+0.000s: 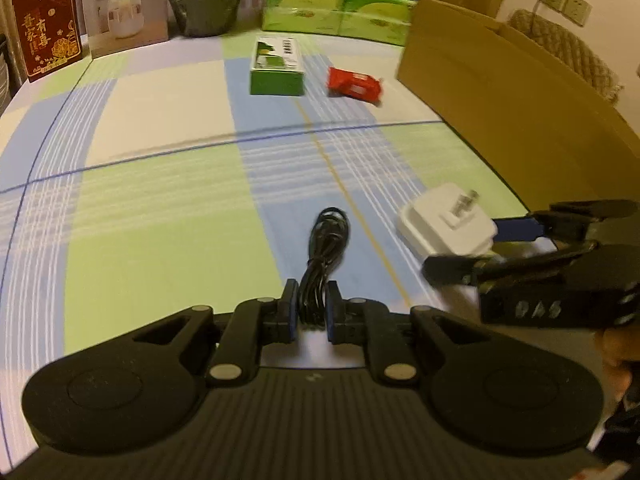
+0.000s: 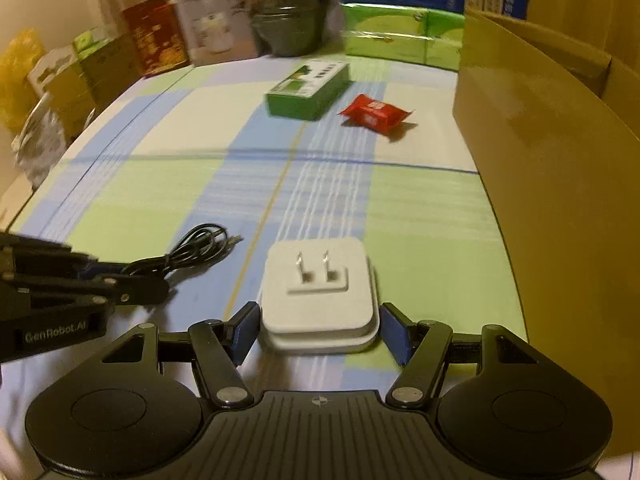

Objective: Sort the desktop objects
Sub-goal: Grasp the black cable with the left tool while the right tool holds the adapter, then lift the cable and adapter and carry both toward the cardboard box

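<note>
A coiled black cable (image 1: 326, 248) sticks out forward from my left gripper (image 1: 313, 292), which is shut on its near end just above the checked tablecloth (image 1: 160, 208). My right gripper (image 2: 320, 320) is shut on a white plug charger (image 2: 320, 292) with its prongs facing up, one blue pad against each side. The left wrist view shows that charger (image 1: 440, 224) at the right, in the right gripper (image 1: 472, 248). In the right wrist view the left gripper (image 2: 152, 280) reaches in from the left with the cable (image 2: 200, 248). Further back lie a green box (image 1: 276, 68) and a red packet (image 1: 354, 84).
A tall open cardboard box (image 1: 500, 96) stands along the right side of the table. At the back edge are green tissue packs (image 1: 340, 12), a dark pot (image 1: 206, 8), a humidifier carton (image 1: 124, 4) and a red gift box (image 1: 48, 24). More boxes (image 2: 72, 80) line the left edge.
</note>
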Tool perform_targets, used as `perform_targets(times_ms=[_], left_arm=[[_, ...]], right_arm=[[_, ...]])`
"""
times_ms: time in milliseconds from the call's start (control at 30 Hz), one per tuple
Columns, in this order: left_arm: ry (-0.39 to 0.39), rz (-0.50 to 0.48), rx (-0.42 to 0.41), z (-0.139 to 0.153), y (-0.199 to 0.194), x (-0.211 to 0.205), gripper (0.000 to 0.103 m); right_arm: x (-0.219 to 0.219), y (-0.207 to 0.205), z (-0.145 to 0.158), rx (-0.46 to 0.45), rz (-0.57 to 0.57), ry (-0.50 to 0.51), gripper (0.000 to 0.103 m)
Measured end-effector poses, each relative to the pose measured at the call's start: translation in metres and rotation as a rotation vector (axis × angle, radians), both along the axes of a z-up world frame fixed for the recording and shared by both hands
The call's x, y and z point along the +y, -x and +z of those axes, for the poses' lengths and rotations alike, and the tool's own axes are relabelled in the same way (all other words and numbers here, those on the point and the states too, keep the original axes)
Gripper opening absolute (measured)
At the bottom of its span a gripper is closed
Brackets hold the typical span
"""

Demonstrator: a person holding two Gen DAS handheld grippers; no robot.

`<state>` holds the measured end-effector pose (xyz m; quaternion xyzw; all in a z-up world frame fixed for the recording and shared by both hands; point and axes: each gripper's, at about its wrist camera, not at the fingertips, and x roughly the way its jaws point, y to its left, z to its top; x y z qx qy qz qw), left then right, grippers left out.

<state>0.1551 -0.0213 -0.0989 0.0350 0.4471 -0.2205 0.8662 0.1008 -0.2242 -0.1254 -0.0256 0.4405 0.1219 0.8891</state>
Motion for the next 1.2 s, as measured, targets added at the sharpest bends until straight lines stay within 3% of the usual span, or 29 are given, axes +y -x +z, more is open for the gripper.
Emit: perform_targets(times_ms=[67,300,533,900,1033,1200], left_arm=[[-0.002,-0.017,-0.026,0.002,0.009,-0.001,0.023],[-0.057,-0.088,-0.13,0.006,0.01,-0.007,0.025],[-0.081,-0.108,-0.126,-0.002,-0.003,-0.009,0.025],[-0.115,-0.118,-0.144,-0.007,-0.004,-0.014,0.025],[-0.121,-0.125,-0.155,-0.007,-0.003,-0.016,0.025],[-0.113,-0.132,-0.152,-0.007,-0.004,-0.019,0.016]], right_arm=[[0.006,0.013,-0.004,-0.022,0.008,0.038,0.08],[0.011,0.022,-0.006,-0.105,0.017,0.067,0.081],[0.005,0.013,-0.004,-0.135,-0.022,0.04,0.081],[0.01,0.002,-0.009,-0.156,-0.035,0.05,0.08],[0.009,-0.001,-0.011,-0.142,-0.047,0.05,0.074],[0.009,-0.003,-0.013,-0.138,-0.053,0.043,0.068]])
